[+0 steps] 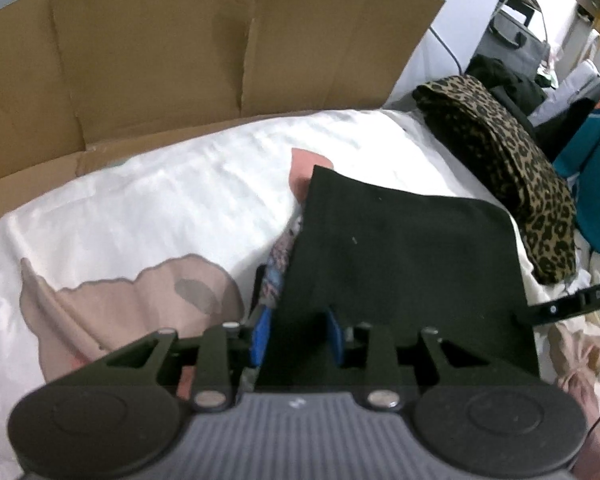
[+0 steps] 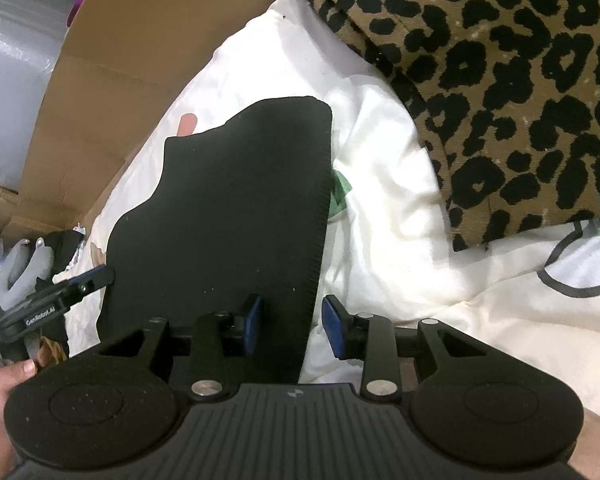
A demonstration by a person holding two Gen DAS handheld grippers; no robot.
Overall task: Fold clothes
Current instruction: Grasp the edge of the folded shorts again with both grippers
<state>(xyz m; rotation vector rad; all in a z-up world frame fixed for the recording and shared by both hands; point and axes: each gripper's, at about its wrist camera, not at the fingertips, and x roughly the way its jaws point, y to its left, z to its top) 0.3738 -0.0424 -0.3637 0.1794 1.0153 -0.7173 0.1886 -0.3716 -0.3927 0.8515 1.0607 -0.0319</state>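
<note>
A black garment (image 1: 400,248) lies folded on the white bedcover (image 1: 148,200), over a patterned cloth (image 1: 276,268) showing at its left edge. My left gripper (image 1: 298,336) has its blue pads apart, with the garment's near edge lying between them. In the right wrist view the black garment (image 2: 236,208) runs between the blue pads of my right gripper (image 2: 292,326), which stand apart around its ribbed edge. The left gripper (image 2: 80,284) shows at the left of that view, the right gripper's finger (image 1: 560,304) at the right of the left view.
A folded leopard-print garment (image 1: 512,176) (image 2: 500,80) lies on the bed to the right. A teal shirt (image 1: 596,176) sits beyond it. A flattened cardboard box (image 1: 180,48) stands along the bed's far side. Bags and clutter fill the far right corner.
</note>
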